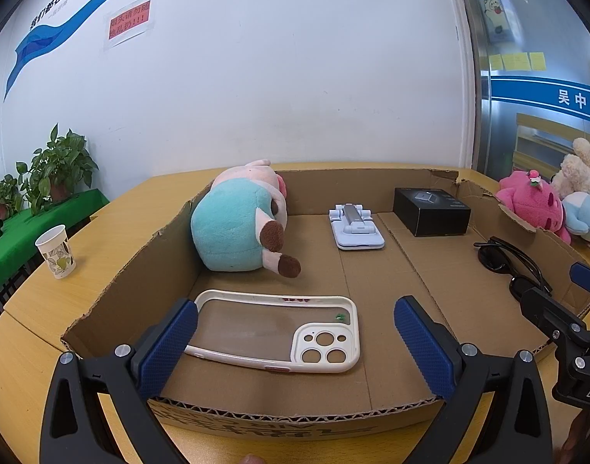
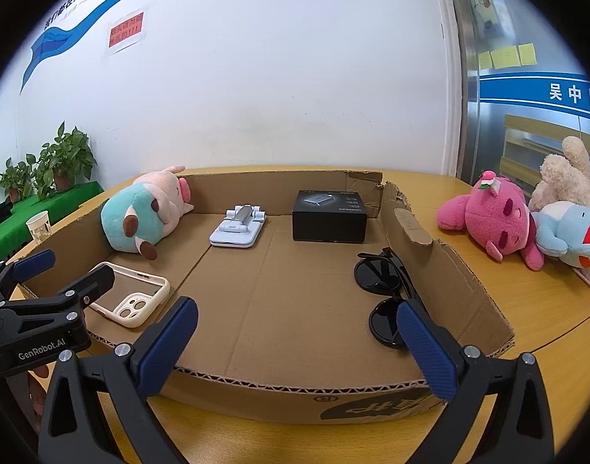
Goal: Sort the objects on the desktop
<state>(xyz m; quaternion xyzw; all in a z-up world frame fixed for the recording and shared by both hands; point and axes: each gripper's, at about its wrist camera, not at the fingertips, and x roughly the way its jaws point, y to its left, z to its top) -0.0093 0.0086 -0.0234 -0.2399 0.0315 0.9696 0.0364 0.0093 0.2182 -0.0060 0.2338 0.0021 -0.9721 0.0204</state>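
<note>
A shallow cardboard tray (image 1: 383,406) (image 2: 465,282) holds a teal and pink plush (image 1: 237,224) (image 2: 140,216), a white phone stand (image 1: 356,226) (image 2: 238,228), a black box (image 1: 432,210) (image 2: 329,214), black sunglasses (image 1: 511,263) (image 2: 387,290) and a cream phone case (image 1: 275,328) (image 2: 130,294). My left gripper (image 1: 295,332) is open and empty, at the tray's near edge above the phone case. My right gripper (image 2: 296,332) is open and empty over the tray's near right, its right finger beside the sunglasses.
A paper cup (image 1: 56,251) (image 2: 38,226) stands on the wooden table (image 1: 36,309) left of the tray. A pink plush (image 2: 495,220), a blue plush (image 2: 569,232) and a beige plush (image 2: 565,178) lie on the table right of the tray. Potted plants (image 1: 51,170) stand at the far left.
</note>
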